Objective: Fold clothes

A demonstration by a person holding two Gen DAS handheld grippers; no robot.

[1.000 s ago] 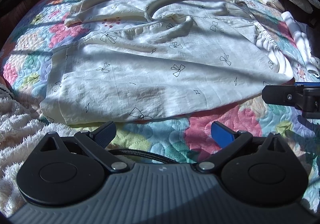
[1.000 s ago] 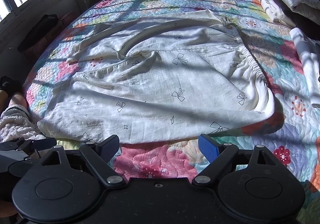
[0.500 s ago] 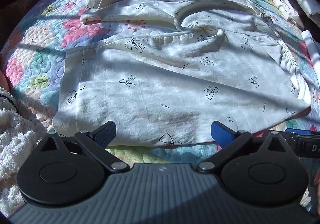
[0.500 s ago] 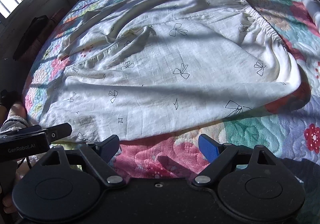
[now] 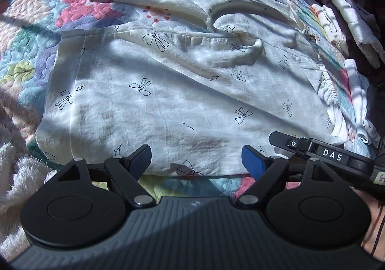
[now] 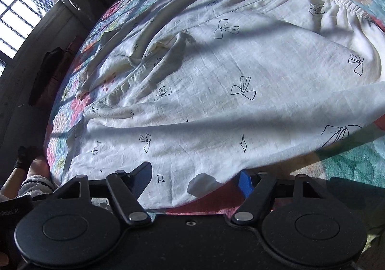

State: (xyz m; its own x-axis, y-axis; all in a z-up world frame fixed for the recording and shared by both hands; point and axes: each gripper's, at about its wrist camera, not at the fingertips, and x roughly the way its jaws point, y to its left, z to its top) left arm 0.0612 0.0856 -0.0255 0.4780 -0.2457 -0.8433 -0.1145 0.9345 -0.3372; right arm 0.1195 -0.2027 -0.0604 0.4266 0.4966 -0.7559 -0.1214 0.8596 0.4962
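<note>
Spread flat across the patchwork quilt (image 5: 31, 36): the white bow-print garment (image 5: 182, 92), near hem at six o'clock in both wrist views, elastic waistband (image 5: 328, 82) off at three o'clock; folded white pieces (image 5: 349, 27) stacked further out at two o'clock.

Closer in than a second ago, both tools now down at the hem; left gripper (image 5: 196, 161) over the hem's left half, right gripper (image 6: 196, 177) at its right end, seen from the left wrist as a black bar at four o'clock.

Jaws on both just been closing, from wide to partly narrowed; cloth between the fingers of each, a small puckered corner (image 6: 201, 182) bunching in the right one; pads apparently not yet pressing on fabric, so nothing gripped so far.

Meaning for the task, as a judgement: approach over, pinch of the near hem under way; next likely a full close on both, then a lift and carry toward twelve o'clock for a first fold; risk of catching quilt along with cloth.
</note>
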